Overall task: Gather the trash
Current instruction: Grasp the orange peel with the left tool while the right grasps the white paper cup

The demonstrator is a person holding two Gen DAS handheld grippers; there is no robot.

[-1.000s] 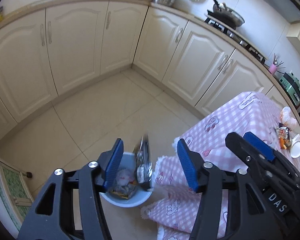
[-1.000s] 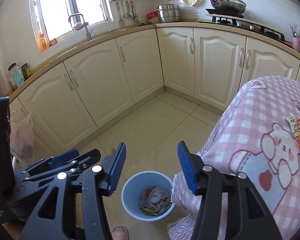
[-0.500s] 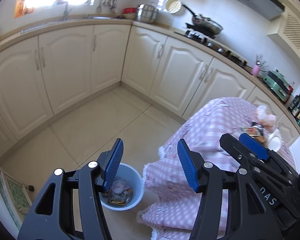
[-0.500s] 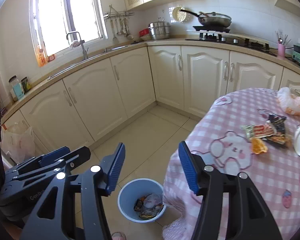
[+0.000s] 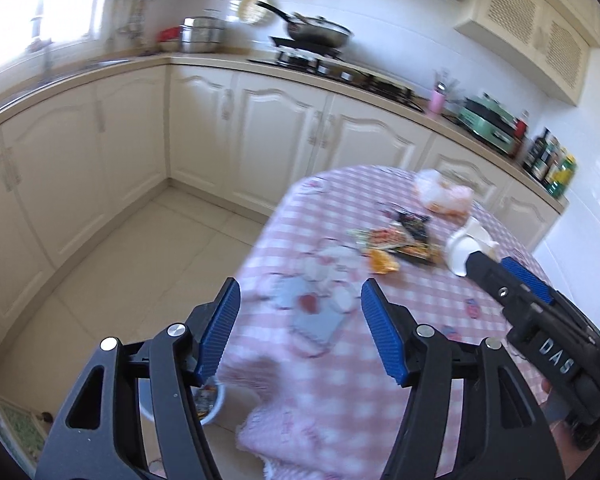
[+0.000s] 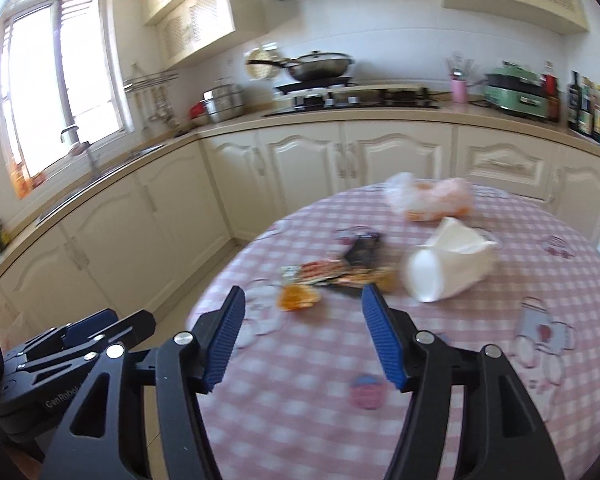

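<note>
Trash lies on the pink checked tablecloth point(image 6: 440, 360): an orange scrap point(image 6: 298, 297), snack wrappers point(image 6: 324, 272), a dark wrapper point(image 6: 362, 250), a crushed white cup point(image 6: 448, 270) and a clear bag with orange contents point(image 6: 430, 198). The same pile shows in the left wrist view point(image 5: 396, 240). My right gripper point(image 6: 302, 338) is open and empty, just short of the orange scrap. My left gripper point(image 5: 300, 330) is open and empty over the table's near edge. The blue trash bin point(image 5: 210, 402) stands on the floor, mostly hidden behind the left finger.
Cream kitchen cabinets point(image 6: 300, 168) run around the room with a stove and wok point(image 6: 320, 66) on the counter. Bottles point(image 6: 592, 106) and a green appliance point(image 6: 516, 92) stand at the right. Tiled floor point(image 5: 132, 264) lies left of the table.
A wrapper fell from my left gripper into the bin a second ago. Both grippers have since swung up and right, from the bin to the trash pile on the table.
</note>
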